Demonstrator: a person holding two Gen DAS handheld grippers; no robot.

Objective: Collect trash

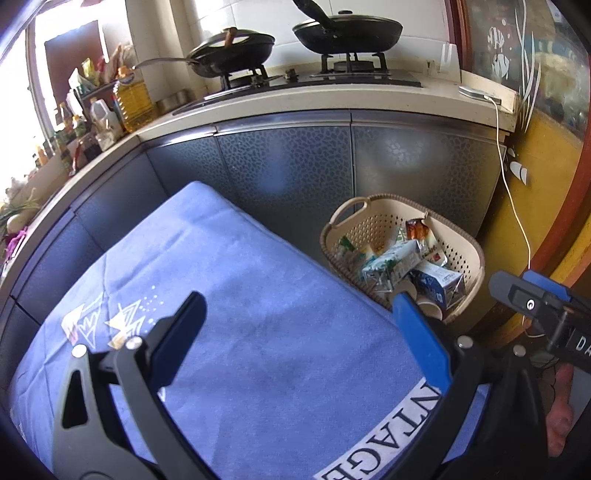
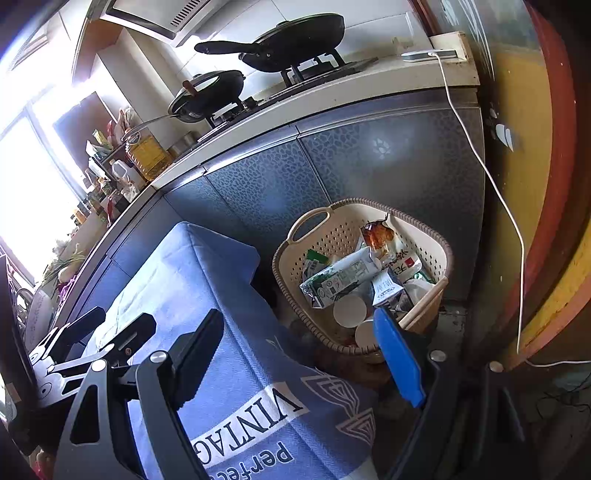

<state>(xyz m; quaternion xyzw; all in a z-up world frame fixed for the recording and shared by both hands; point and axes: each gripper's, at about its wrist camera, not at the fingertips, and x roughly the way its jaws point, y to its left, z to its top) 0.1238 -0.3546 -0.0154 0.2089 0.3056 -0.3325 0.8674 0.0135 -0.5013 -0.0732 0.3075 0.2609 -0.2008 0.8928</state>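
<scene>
**Both grippers spread wide above the blue cloth, trash gathered in the beige basket**

The left gripper (image 1: 295, 314) hangs over the cloth-covered worktop (image 1: 258, 295) with its jaws wide apart and nothing between them. The basket (image 1: 476, 258) lies at about two o'clock from it, just beyond the cloth's far right edge, its near rim partly hidden behind the blue right finger. The right gripper (image 2: 299, 332) is likewise spread wide and empty; from its own view the basket (image 2: 443, 251) sits at about one o'clock, close ahead of the blue finger, lower than the cloth surface.

Inside the basket lie a green-and-white carton (image 2: 340, 277) on its side, a smaller blue-and-white carton (image 2: 388, 288) beside it, an orange-tinted wrapper (image 2: 376, 232) toward the back, and two paper cups (image 2: 350, 310) at the near side, their open mouths facing the camera.

Behind the basket, at twelve o'clock, stand dark cabinet doors (image 1: 288, 162) with a pebbled texture, topped by a pale counter carrying a gas stove with two black pans (image 1: 347, 31). A white cable (image 2: 491, 177) hangs from the counter's right end down past the basket's right side. Oil and sauce bottles (image 1: 133, 96) crowd the counter at ten o'clock.

The basket is perforated beige plastic with cut-out handles and a braided-looking brown rim. The cloth is soft blue fabric printed with white lettering.
</scene>
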